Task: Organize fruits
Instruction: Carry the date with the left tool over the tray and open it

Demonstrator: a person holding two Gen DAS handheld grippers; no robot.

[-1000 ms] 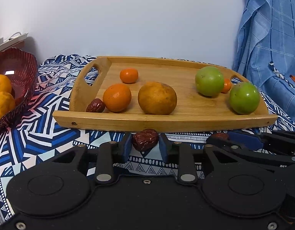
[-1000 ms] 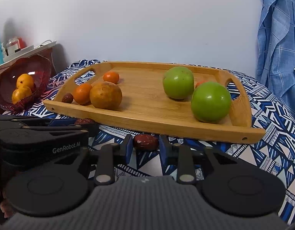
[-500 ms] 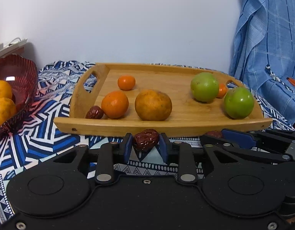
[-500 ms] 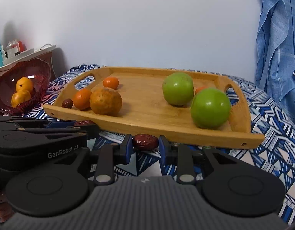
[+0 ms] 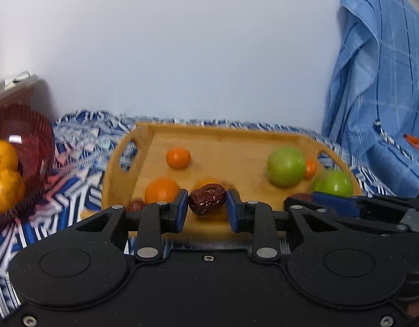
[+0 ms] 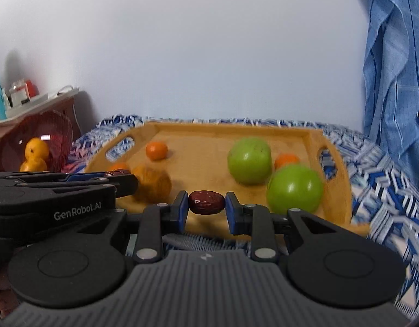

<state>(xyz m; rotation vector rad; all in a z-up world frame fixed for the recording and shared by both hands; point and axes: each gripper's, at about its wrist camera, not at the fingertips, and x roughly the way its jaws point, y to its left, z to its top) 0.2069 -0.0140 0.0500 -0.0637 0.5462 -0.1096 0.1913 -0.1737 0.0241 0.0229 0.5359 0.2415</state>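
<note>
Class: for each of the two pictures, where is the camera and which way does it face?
Left wrist: behind the left tongs gripping a date, facing the tray; right tongs at right.
Right wrist: behind the right tongs gripping another date, facing the tray; left tongs at left.
Shared: tray, green apples, red bowl.

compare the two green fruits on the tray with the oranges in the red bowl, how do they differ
The green fruits are smooth, glossy and green; the oranges are orange with a duller skin. The green fruits sit apart from the bowl on the open wooden tray, towards its right end, while the oranges are piled against each other inside the red bowl left of the tray. Both kinds are round, whole and untouched by either hand-held gripper.
</note>
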